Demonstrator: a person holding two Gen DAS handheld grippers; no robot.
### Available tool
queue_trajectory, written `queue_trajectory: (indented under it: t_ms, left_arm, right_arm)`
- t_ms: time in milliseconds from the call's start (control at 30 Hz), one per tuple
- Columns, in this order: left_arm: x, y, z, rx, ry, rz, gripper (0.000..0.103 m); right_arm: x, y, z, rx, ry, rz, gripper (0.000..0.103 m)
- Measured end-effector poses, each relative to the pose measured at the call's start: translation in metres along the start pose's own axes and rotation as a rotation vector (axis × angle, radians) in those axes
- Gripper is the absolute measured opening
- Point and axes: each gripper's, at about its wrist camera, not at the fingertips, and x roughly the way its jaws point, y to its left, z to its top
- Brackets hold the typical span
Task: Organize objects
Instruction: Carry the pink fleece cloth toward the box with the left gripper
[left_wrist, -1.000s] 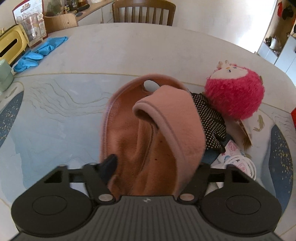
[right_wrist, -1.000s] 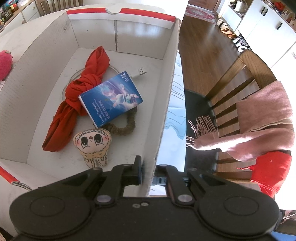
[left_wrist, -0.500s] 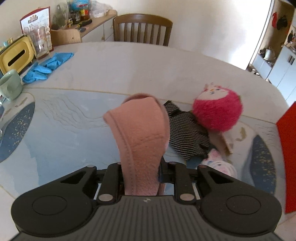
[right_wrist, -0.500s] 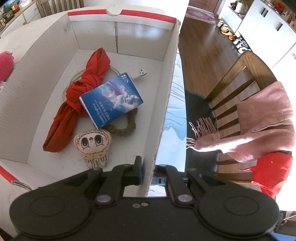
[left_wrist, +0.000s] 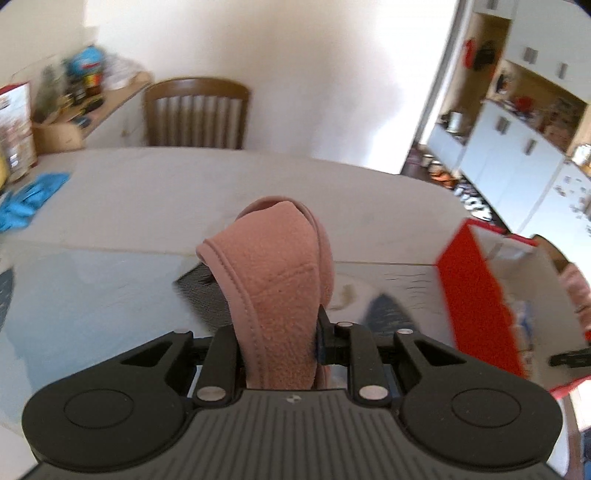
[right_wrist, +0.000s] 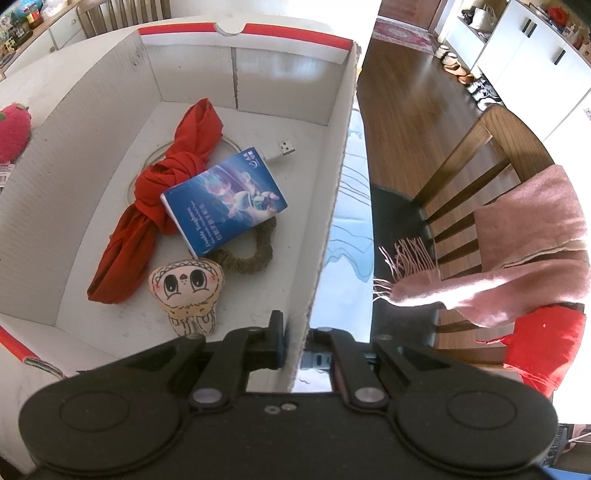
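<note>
A pink fleece piece (left_wrist: 273, 266) hangs folded in my left gripper (left_wrist: 279, 332), which is shut on it and holds it up above the table (left_wrist: 147, 184). To the right in the left wrist view stands the cardboard box (left_wrist: 476, 295) with its red outer side. My right gripper (right_wrist: 295, 339) is shut on the box's right wall (right_wrist: 332, 184), one finger inside and one outside. In the box lie a knotted red cloth (right_wrist: 162, 199), a blue booklet (right_wrist: 225, 199), a cream plush doll (right_wrist: 186, 284), a brown loop (right_wrist: 251, 258) and a USB cable (right_wrist: 280, 149).
A black dotted cloth (left_wrist: 199, 284) lies on the table under the fleece. Blue gloves (left_wrist: 26, 199) rest at the far left, with a wooden chair (left_wrist: 195, 110) behind. A pink plush (right_wrist: 13, 129) sits left of the box. Right of it a chair carries a pink scarf (right_wrist: 517, 258).
My left gripper shut on the pink fleece and lifted it off the table, swinging right so the box comes into view. The right gripper kept still on the box wall.
</note>
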Motion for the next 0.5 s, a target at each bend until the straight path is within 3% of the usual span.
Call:
queue_trajectory:
  t_ms: [500]
  left_arm:
    - [0.013, -0.128, 0.017, 0.196, 0.026, -0.240, 0.020]
  right_arm:
    - [-0.002, -0.001, -0.002, -0.001, -0.017, 0.010, 0.005]
